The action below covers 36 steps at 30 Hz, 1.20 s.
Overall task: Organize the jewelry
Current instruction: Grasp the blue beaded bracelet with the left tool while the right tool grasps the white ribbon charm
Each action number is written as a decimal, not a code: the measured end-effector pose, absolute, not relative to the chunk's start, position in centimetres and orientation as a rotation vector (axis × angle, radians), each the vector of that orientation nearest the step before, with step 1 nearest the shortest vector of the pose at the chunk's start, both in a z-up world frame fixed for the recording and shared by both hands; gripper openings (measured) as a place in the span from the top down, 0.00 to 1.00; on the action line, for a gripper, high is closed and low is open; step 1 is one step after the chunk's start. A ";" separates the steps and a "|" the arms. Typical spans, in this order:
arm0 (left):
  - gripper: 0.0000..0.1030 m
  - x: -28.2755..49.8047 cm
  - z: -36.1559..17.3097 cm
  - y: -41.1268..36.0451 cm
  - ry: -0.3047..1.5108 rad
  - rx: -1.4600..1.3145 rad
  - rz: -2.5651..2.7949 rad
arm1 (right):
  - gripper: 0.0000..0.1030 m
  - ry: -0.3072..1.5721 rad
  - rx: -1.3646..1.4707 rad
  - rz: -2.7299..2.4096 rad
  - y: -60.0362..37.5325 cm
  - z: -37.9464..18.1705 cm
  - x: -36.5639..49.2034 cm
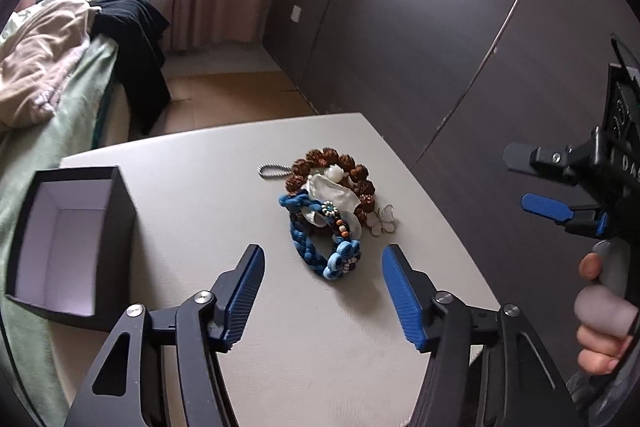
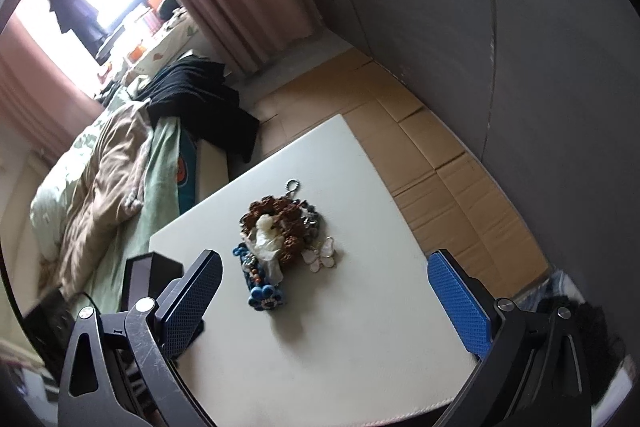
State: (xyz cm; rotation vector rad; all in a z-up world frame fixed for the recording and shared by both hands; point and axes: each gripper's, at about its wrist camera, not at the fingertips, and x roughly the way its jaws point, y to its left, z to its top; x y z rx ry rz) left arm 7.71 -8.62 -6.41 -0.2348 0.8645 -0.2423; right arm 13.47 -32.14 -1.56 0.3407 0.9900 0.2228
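Observation:
A heap of jewelry lies mid-table: a brown bead bracelet (image 1: 332,163) (image 2: 280,211), a blue braided bracelet (image 1: 316,255) (image 2: 262,297) with flower ornaments, a white butterfly charm (image 1: 382,221) (image 2: 320,255) and a silver chain loop (image 1: 270,171). An open black box (image 1: 68,239) (image 2: 148,279) with a white inside stands at the table's left edge. My left gripper (image 1: 323,249) is open, its fingers either side of the blue bracelet's near end and not touching it. My right gripper (image 2: 324,254) (image 1: 528,183) is open wide, right of the heap and holding nothing.
The white table (image 1: 320,347) ends near the dark wardrobe doors (image 1: 440,27) on the right. A bed (image 1: 60,99) with a beige blanket and black clothing borders the left side. Cardboard covers the floor (image 2: 420,155). A person's hand (image 1: 600,327) grips the right handle.

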 end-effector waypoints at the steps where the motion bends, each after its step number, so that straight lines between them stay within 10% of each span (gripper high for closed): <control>1: 0.43 8.0 -6.7 -8.8 0.869 -0.235 -0.246 | 0.02 0.998 0.361 0.219 -32.4 -1.8 13.7; 14: 0.58 11.3 -11.1 -11.5 0.987 -0.206 -0.285 | 0.14 1.086 0.434 0.232 -32.3 -4.5 16.0; 16: 0.80 11.7 -11.6 -11.4 1.003 -0.215 -0.298 | 0.14 1.100 0.436 0.235 -32.2 -5.0 16.2; 19: 0.86 11.8 -11.4 -11.0 1.008 -0.228 -0.308 | 0.14 1.121 0.418 0.251 -31.6 -5.6 16.7; 36: 0.87 10.1 -6.2 -4.6 0.880 -0.345 -0.224 | 0.37 1.145 0.386 0.459 -23.8 -7.7 18.5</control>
